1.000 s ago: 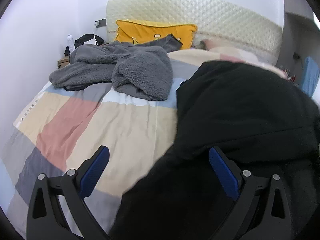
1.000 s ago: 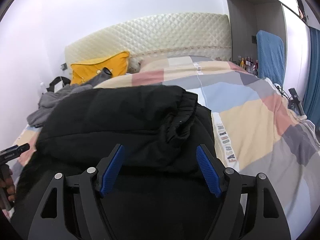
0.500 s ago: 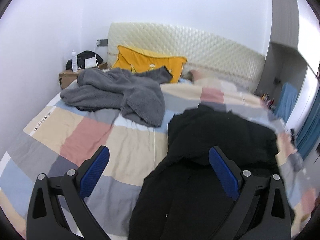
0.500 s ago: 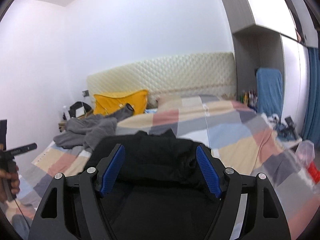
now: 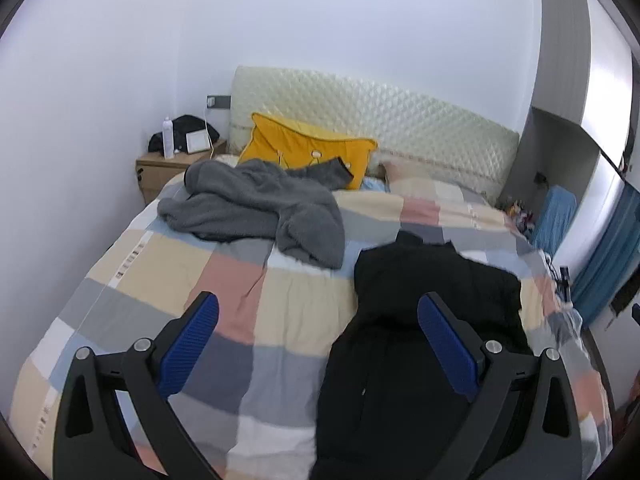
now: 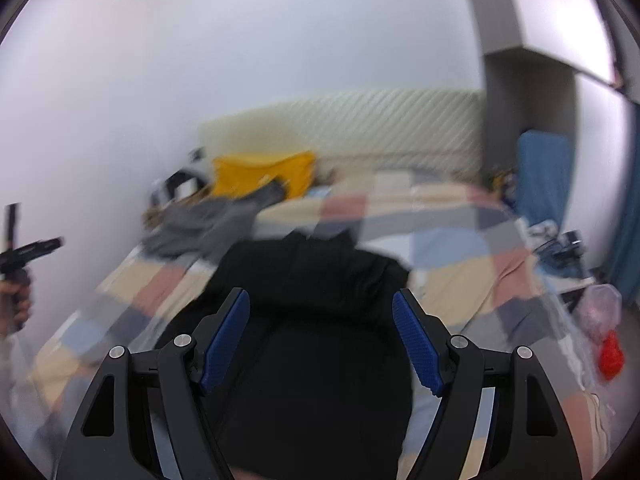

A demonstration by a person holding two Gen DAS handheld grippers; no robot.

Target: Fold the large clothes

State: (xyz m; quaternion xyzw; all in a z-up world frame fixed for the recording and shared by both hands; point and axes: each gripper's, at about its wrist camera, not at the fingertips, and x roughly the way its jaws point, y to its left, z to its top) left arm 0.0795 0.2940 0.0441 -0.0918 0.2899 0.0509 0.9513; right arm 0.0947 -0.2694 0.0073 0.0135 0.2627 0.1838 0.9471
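Observation:
A large black garment [image 5: 420,320] lies partly folded on the checked bedspread [image 5: 168,264], on the right half of the bed. It also shows in the blurred right wrist view [image 6: 320,300]. My left gripper [image 5: 318,344] is open and empty, held well above the bed's near end. My right gripper [image 6: 320,340] is open and empty, raised above the garment. A grey fleece garment [image 5: 260,208] lies crumpled near the head of the bed. The left gripper in the person's hand [image 6: 16,276] shows at the left edge of the right wrist view.
A yellow pillow [image 5: 308,148] leans on the quilted headboard [image 5: 380,124]. A wooden nightstand [image 5: 164,168] with a bottle stands at the back left. A blue item [image 5: 554,216] and a wardrobe [image 5: 568,80] stand at the right. A red bag [image 6: 610,354] lies right of the bed.
Both grippers have lifted up and back from the black garment, so more of the bed and room shows. The right wrist view is now blurred by motion. Both stay open.

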